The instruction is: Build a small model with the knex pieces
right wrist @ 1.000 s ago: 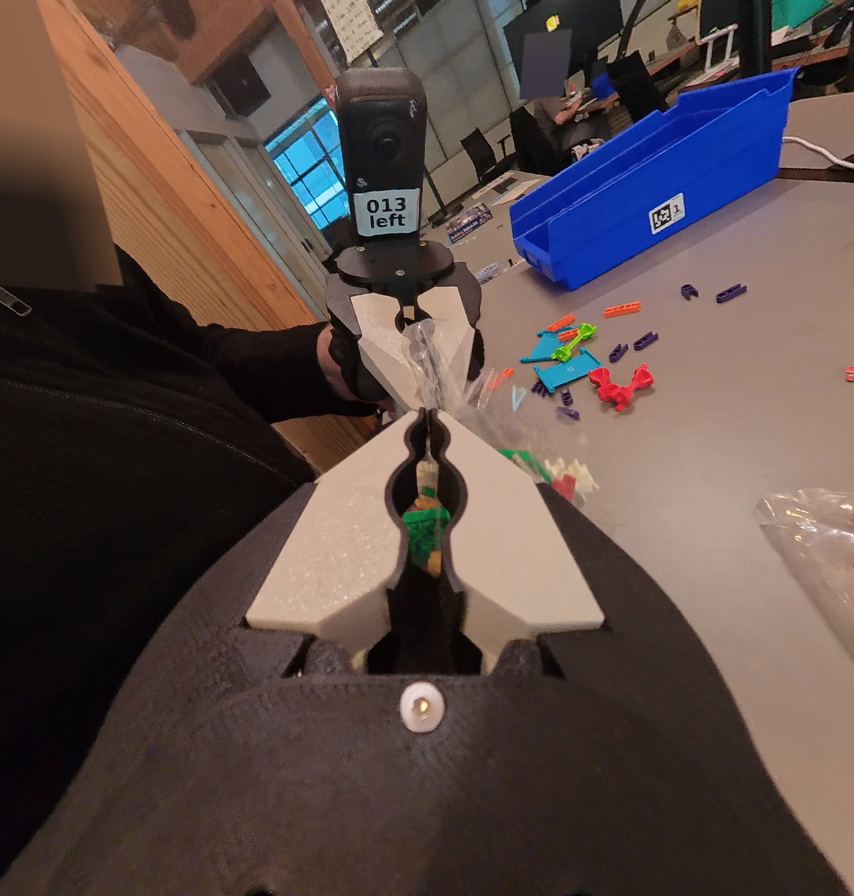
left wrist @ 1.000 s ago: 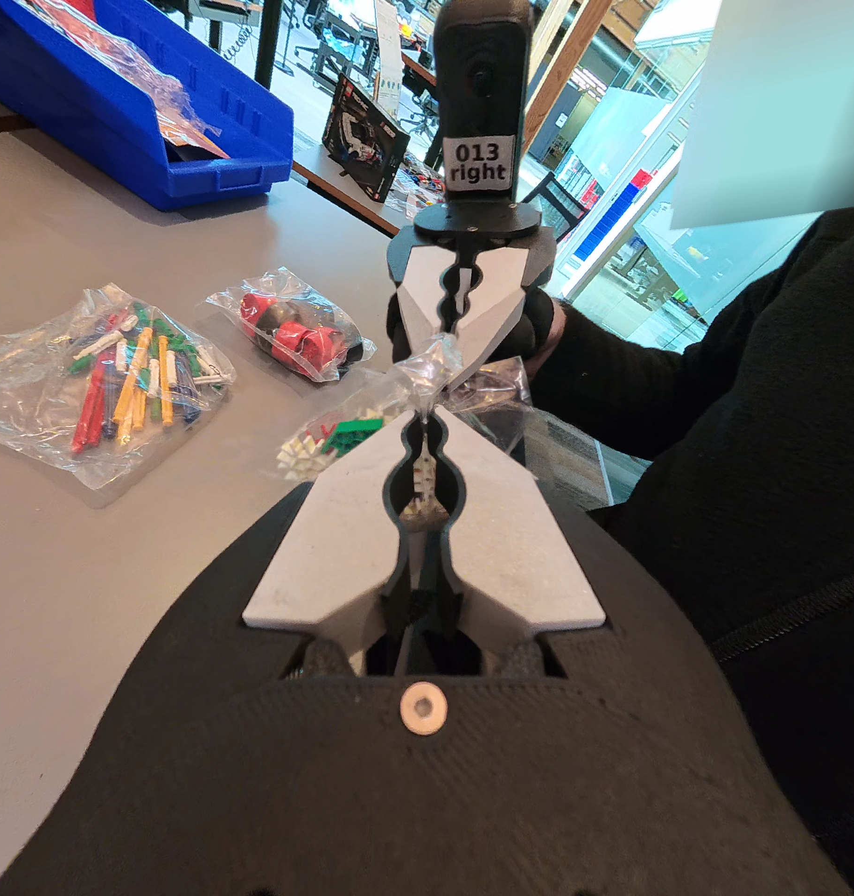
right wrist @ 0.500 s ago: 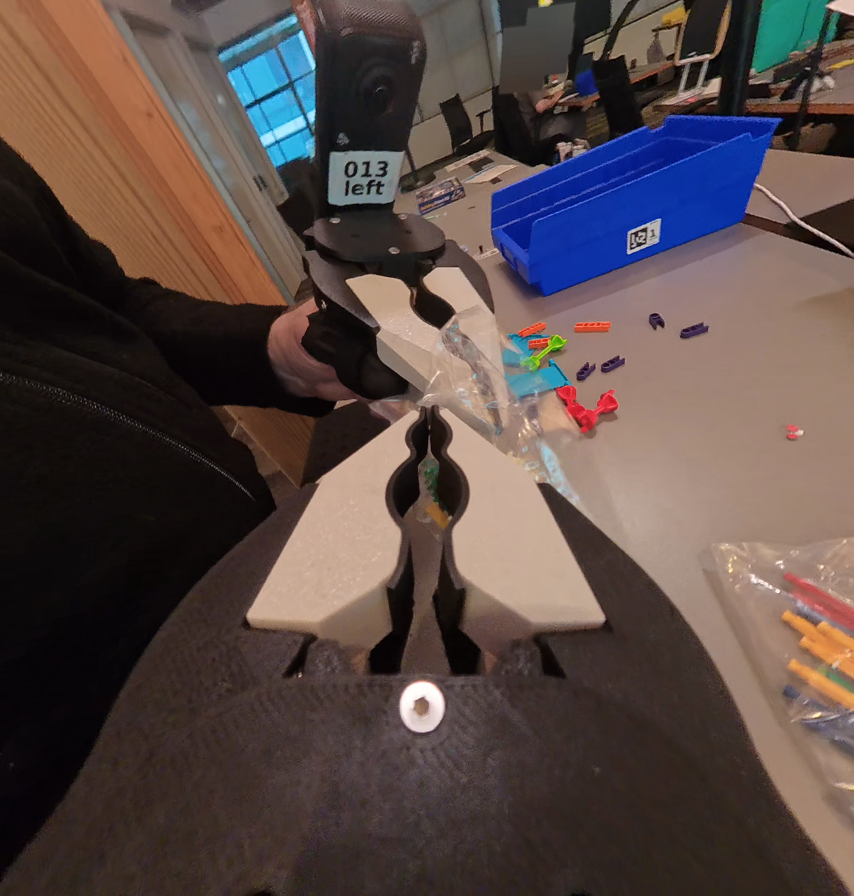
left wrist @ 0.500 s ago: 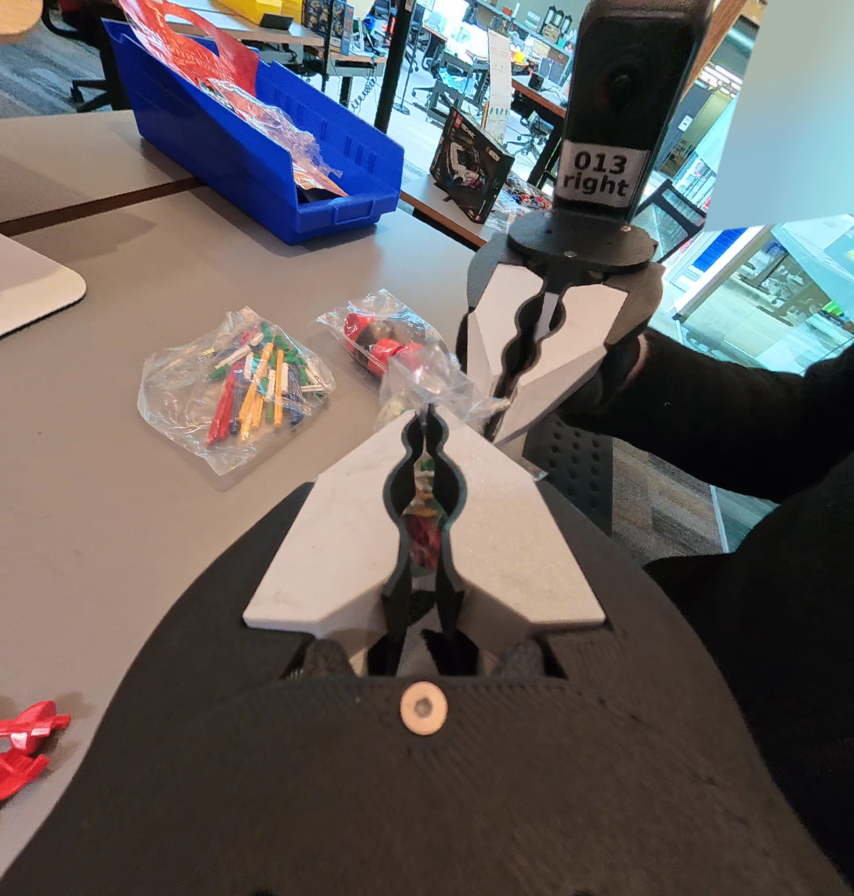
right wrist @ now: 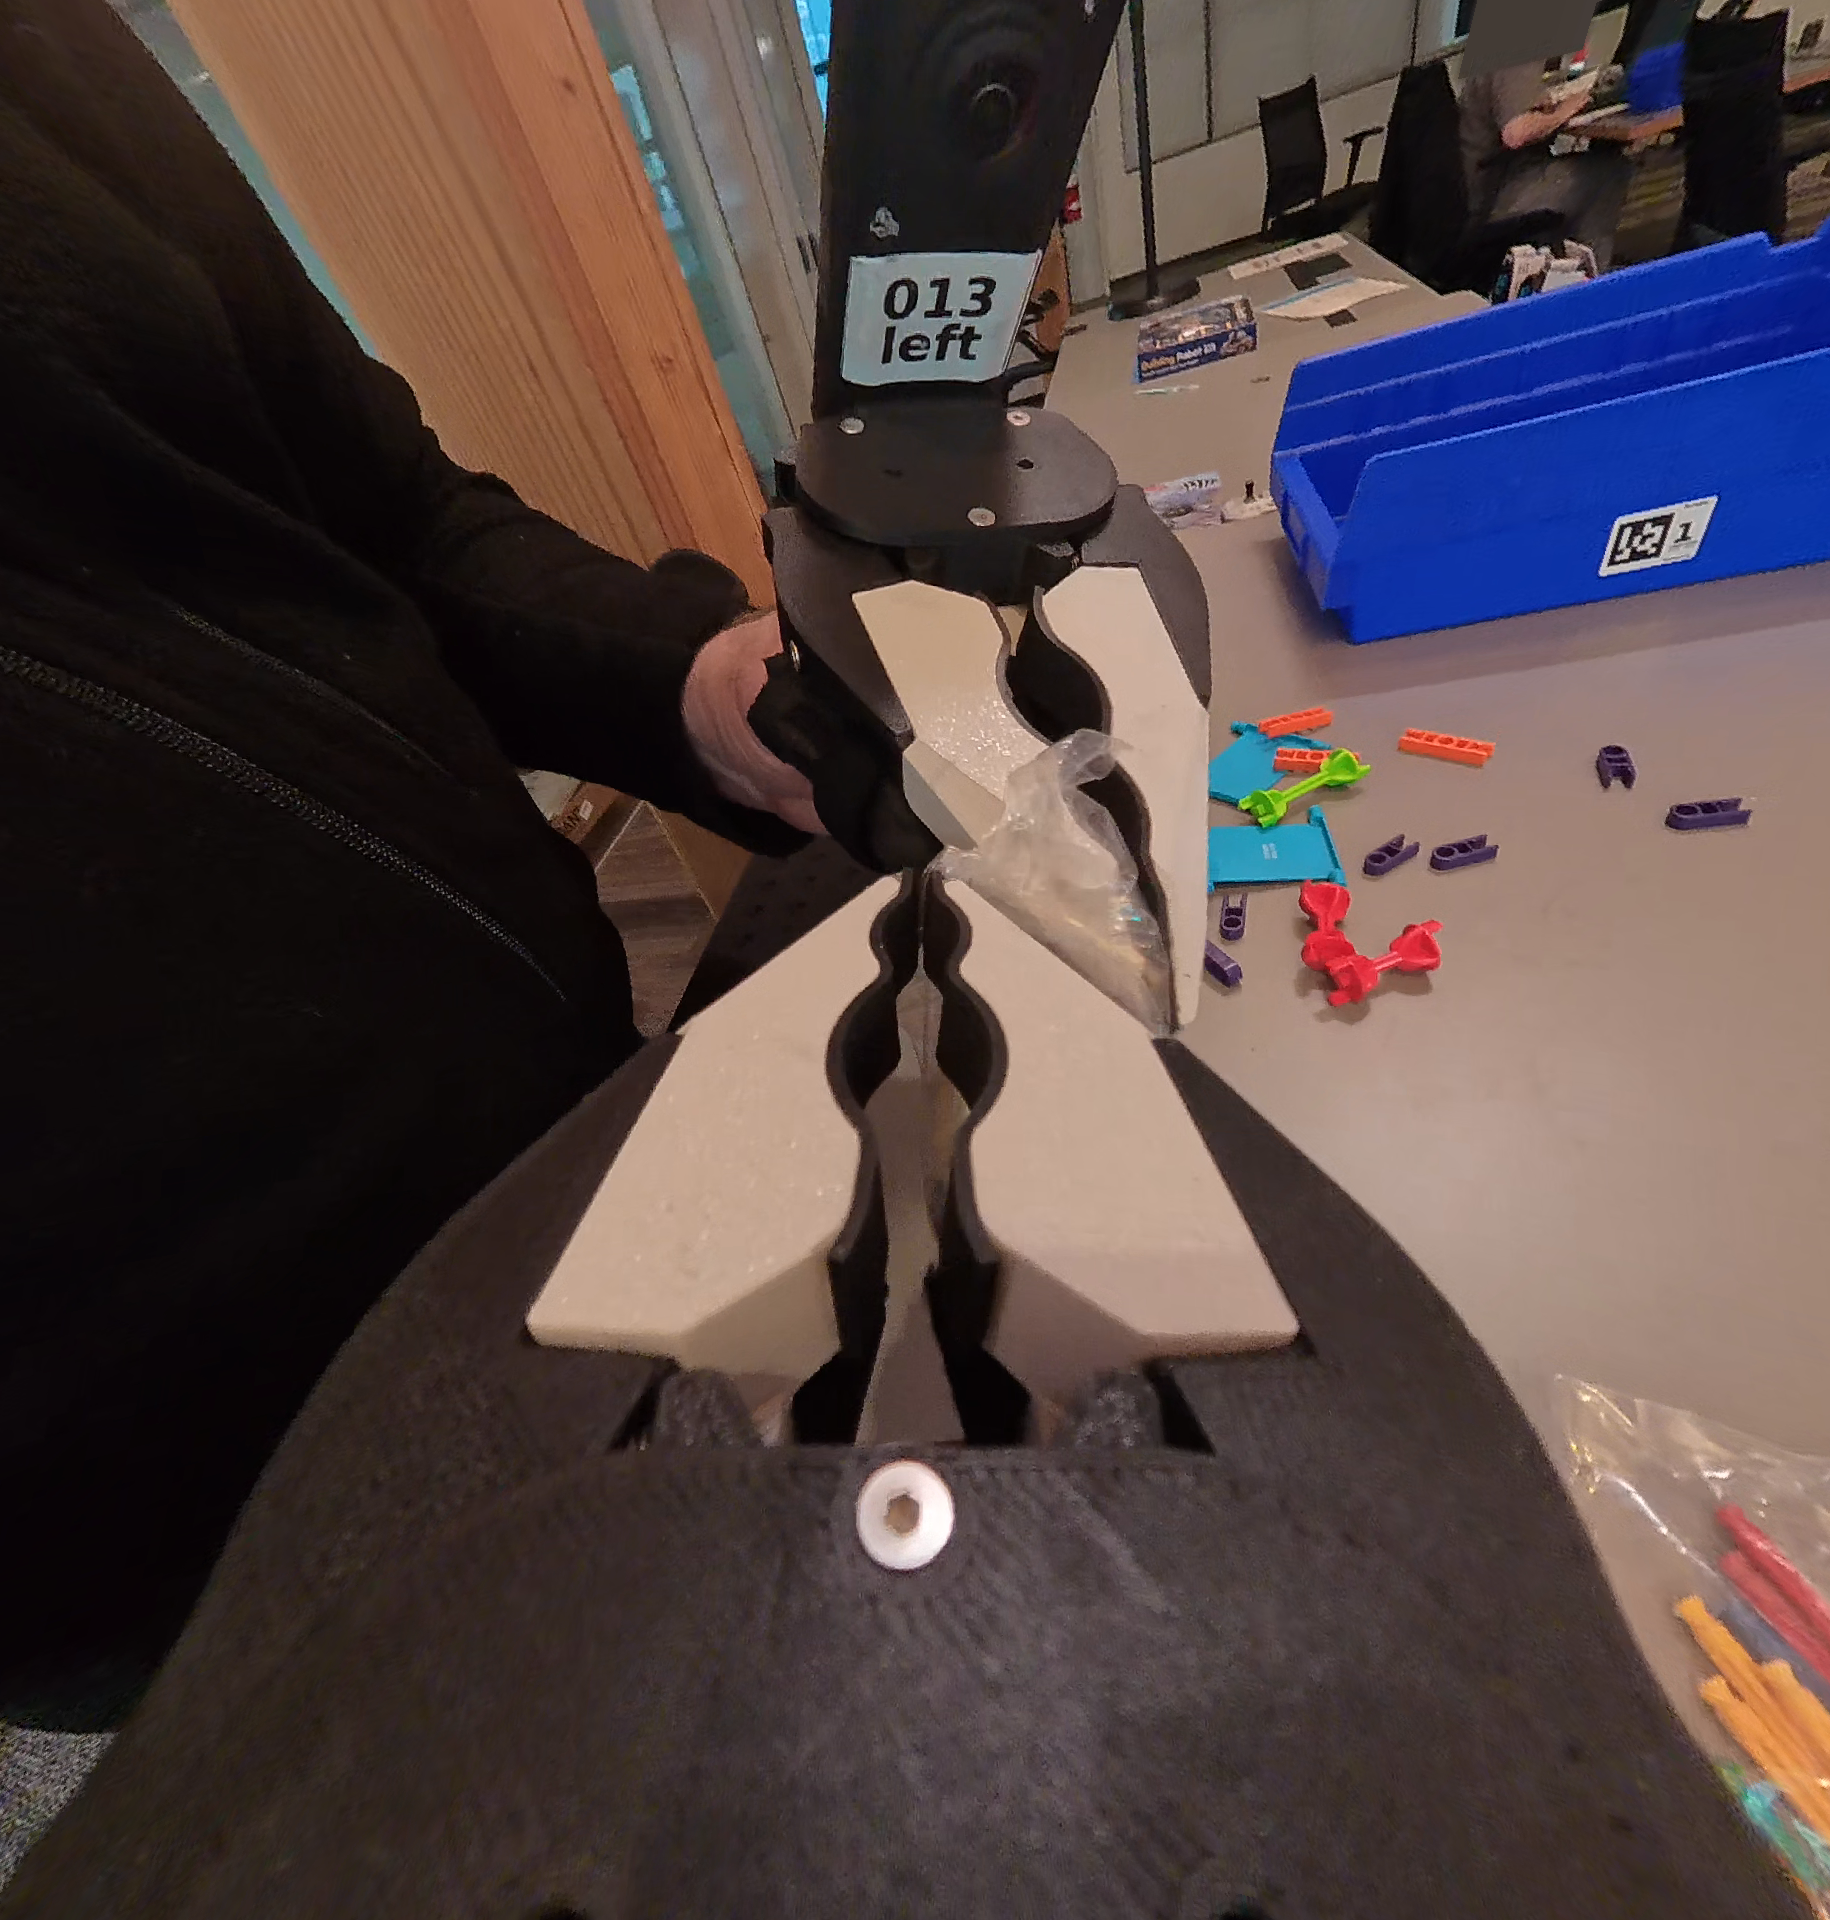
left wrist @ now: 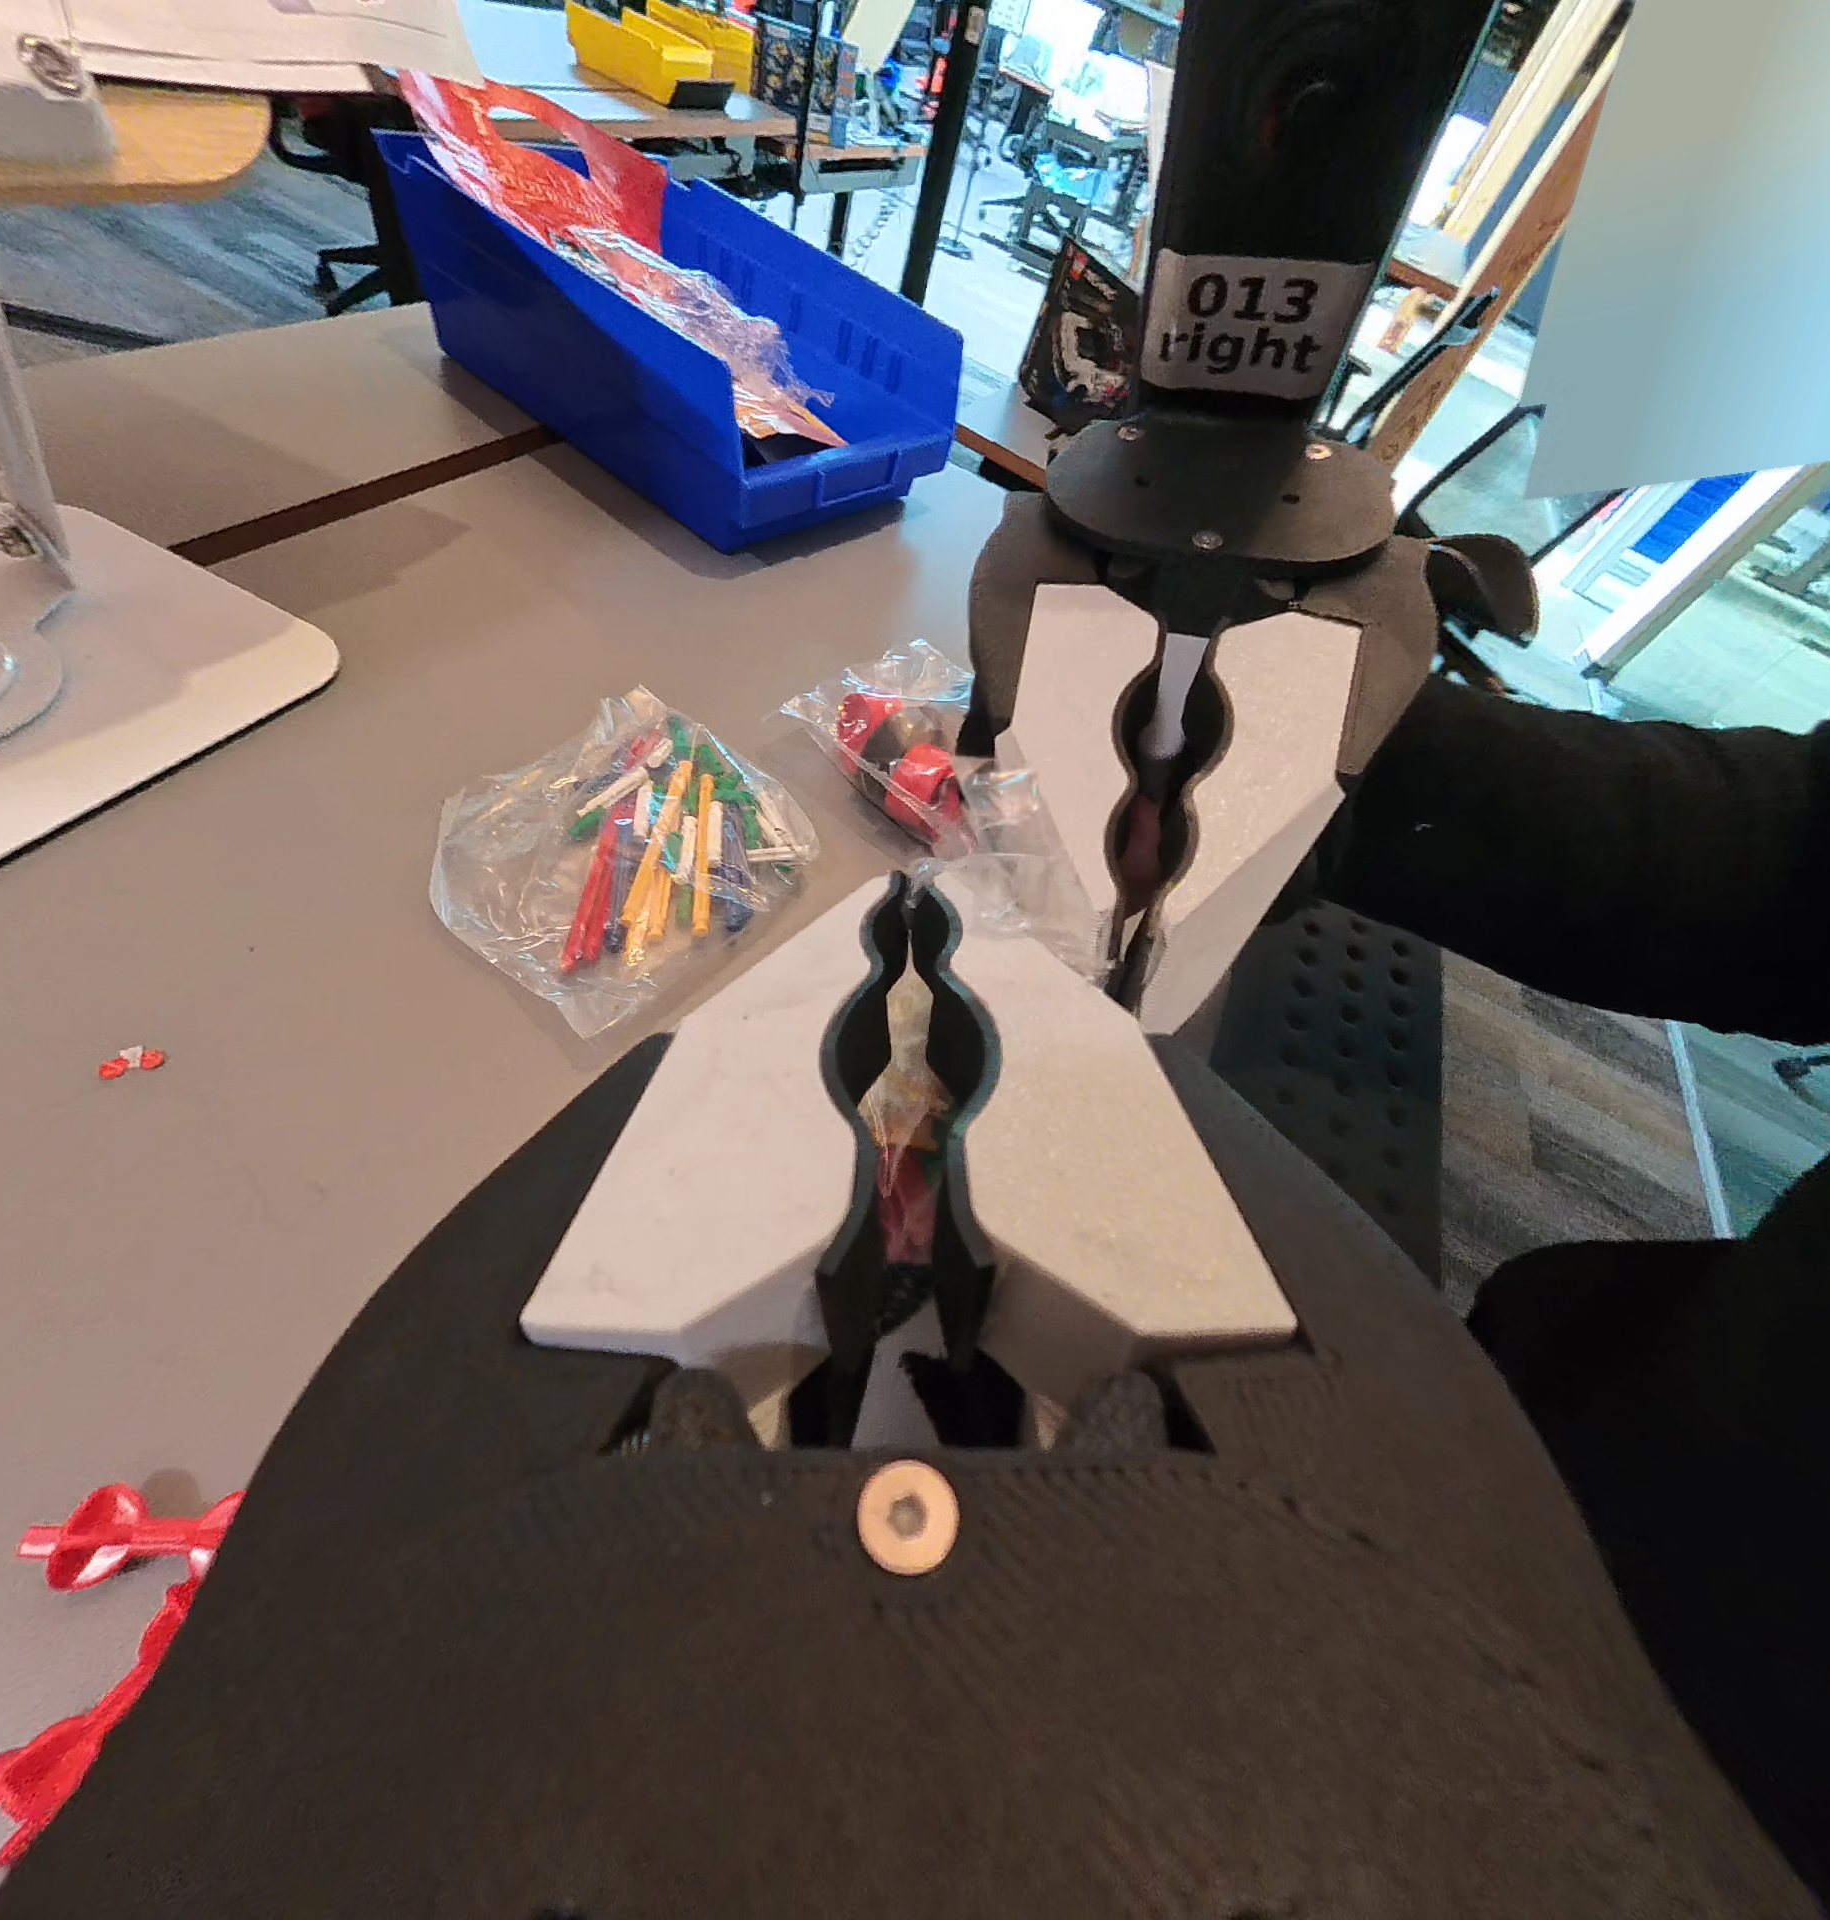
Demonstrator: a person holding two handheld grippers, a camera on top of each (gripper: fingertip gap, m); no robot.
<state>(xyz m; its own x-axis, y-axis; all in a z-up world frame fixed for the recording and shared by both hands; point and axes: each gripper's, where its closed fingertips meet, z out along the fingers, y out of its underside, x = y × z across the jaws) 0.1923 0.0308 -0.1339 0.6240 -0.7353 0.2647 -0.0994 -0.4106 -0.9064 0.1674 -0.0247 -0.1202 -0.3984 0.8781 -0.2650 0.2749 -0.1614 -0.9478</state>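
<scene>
My left gripper (left wrist: 906, 899) is shut on a clear plastic bag (left wrist: 1004, 862). Red, green and yellow small parts in the bag show through the gap between its fingers. My right gripper (right wrist: 916, 883) is shut on the same bag (right wrist: 1067, 873), pinching the film at its tips. In the left wrist view the right gripper (left wrist: 1134, 971) points down just right of my left tips. In the right wrist view the left gripper (right wrist: 1165, 997) hangs tilted just beyond my right tips, with the film bunched between its fingers. The bag is held above the grey table's (left wrist: 319, 1091) near edge.
A bag of coloured sticks (left wrist: 641, 852) and a bag of red and black parts (left wrist: 890, 758) lie on the table. A blue bin (left wrist: 682, 343) stands behind them, and another blue bin (right wrist: 1565, 447) is in the right wrist view. Loose parts (right wrist: 1337, 831) and red pieces (left wrist: 111, 1548) lie scattered. A person in black stands at the table's edge. About 5 cm separates my left fingertips from my right.
Both grippers have turned and lifted while still holding the bag. They have gone from tip to tip to side by side, and the right gripper now points down beside the left tips.
</scene>
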